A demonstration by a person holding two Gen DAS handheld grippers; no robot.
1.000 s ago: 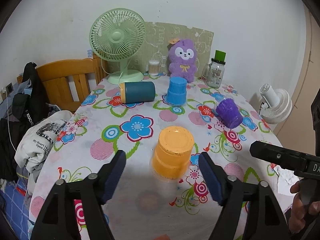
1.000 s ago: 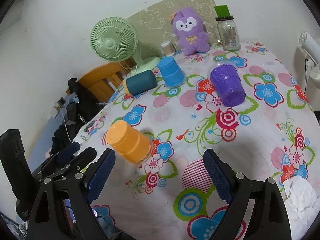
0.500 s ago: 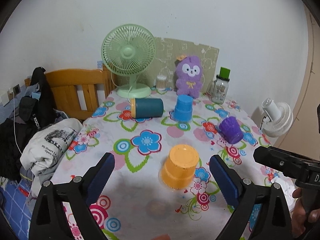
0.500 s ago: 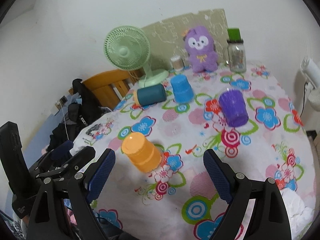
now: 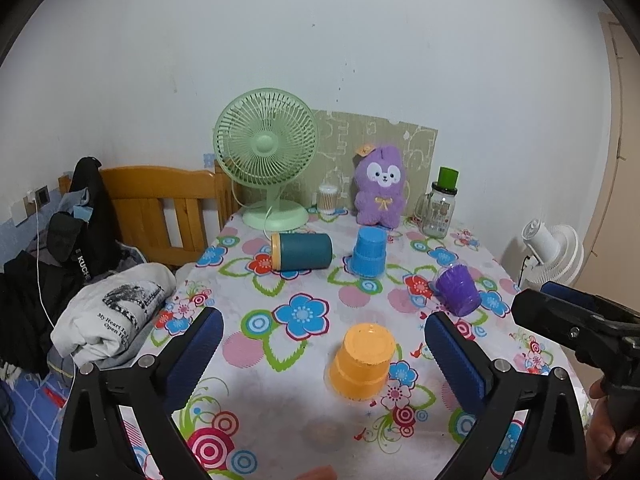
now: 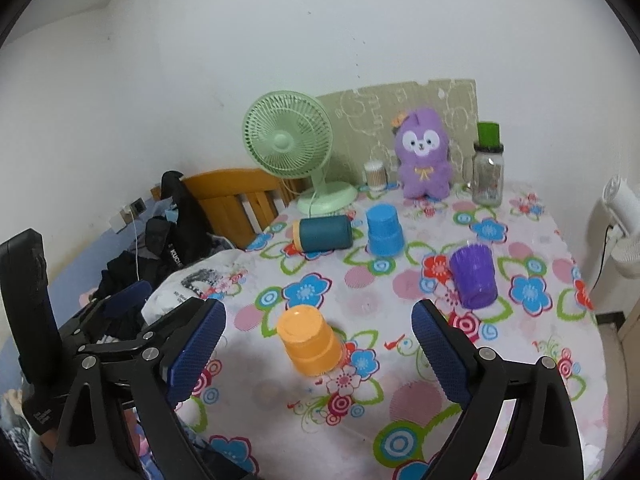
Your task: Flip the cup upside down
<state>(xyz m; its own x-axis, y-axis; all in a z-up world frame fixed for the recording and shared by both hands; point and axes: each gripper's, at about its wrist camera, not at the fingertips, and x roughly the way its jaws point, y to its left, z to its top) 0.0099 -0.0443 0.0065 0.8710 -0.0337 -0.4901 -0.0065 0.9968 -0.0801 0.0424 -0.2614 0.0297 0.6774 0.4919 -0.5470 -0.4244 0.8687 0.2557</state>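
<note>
Both hand-held grippers are wide open and hold nothing.

From the left wrist, the left hand-held gripper [image 5: 318, 344] hangs above the near end of the counter [image 5: 280, 432], its blue pads spread to either side of the orange cup [image 5: 362, 362] without touching it. That cup stands mouth down on the flowered cloth, base up. Farther back a blue cup [image 5: 369, 252] also stands mouth down, a purple cup [image 5: 458, 294] sits tilted to the right, and a teal cup [image 5: 302, 251] lies on its side in front of the green fan [image 5: 266, 156]. The right hand-held gripper [image 5: 568, 314] shows at the right edge, off to the side of the purple cup.

From the right wrist, the right hand-held gripper [image 6: 318, 348] is likewise spread, with the orange cup [image 6: 310, 342] low between its pads but clear of both. The purple cup [image 6: 474, 276] is beyond the right pad; the teal cup [image 6: 322, 233] and blue cup [image 6: 384, 230] are well behind. The left hand-held gripper [image 6: 120, 308] sits at the left edge.

The orange cup looks already flipped. The risk I see is in whatever comes next: a pad swinging low could clip the light orange cup and tip it, and the teal cup, lying on its side, would likely roll if nudged or pinched off centre. The purple cup may slide on the cloth.
</note>
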